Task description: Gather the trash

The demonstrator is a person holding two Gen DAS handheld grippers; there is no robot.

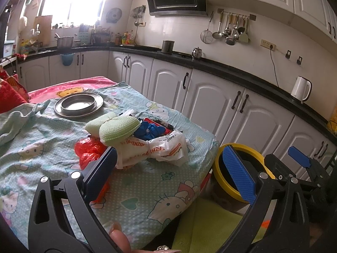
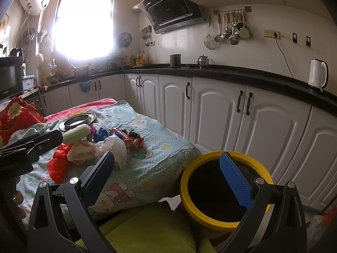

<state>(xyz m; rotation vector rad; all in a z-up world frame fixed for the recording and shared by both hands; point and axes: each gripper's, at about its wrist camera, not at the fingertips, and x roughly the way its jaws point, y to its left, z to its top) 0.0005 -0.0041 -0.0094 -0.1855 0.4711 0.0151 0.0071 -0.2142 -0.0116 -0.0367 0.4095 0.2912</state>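
Far left: red cushion (image 2: 14, 116) at the table (image 1: 147, 181) edge, beside a metal plate (image 1: 79, 104) set on the cartoon-print cloth. Centre: trash pile on the cloth, comprising red plastic bag (image 1: 89, 150), green foam netting (image 1: 114, 126), white printed bag (image 1: 160, 148), blue wrapper (image 1: 152, 129) and snack packets (image 2: 134, 141), all touching or overlapping. Left gripper (image 1: 170, 168) spread wide, empty, one finger just before the red bag. Right of table, below its edge: yellow-rimmed bin (image 2: 225, 189), partly masked by a blue finger pad. Right gripper (image 2: 172, 179) likewise open, empty, above bin. Behind: white cabinets (image 2: 210, 109), kettle (image 2: 318, 73).
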